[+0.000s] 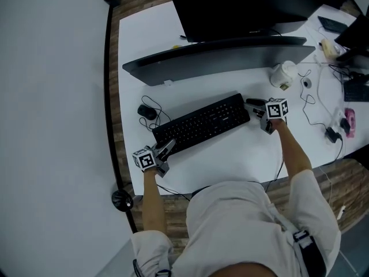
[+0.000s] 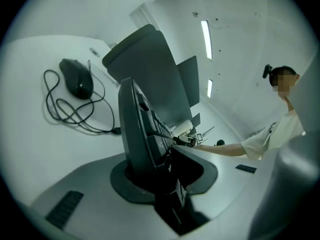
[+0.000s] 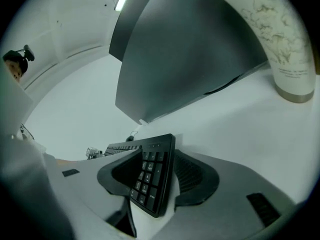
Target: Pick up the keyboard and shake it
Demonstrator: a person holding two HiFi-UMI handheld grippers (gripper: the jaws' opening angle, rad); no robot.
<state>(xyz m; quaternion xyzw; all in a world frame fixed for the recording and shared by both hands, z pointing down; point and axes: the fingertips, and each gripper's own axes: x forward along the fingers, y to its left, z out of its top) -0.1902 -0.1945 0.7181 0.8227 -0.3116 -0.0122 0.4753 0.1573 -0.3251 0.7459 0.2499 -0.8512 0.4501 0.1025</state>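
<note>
Pale shirt nearest; left gripper clamped on near-left end of keyboard, a flat, hard black plastic slab lying on the smooth white table; right gripper jaws apart round its far-right number-pad end, so a lift now would likely pivot it or slip it out.

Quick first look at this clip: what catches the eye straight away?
A black keyboard sits aslant on the white desk, with a gripper at each end. The left gripper has its jaws closed on the left end, while the right gripper straddles the right end with jaws open. A wide dark monitor stands behind, and a corded mouse lies left of the keyboard.
</note>
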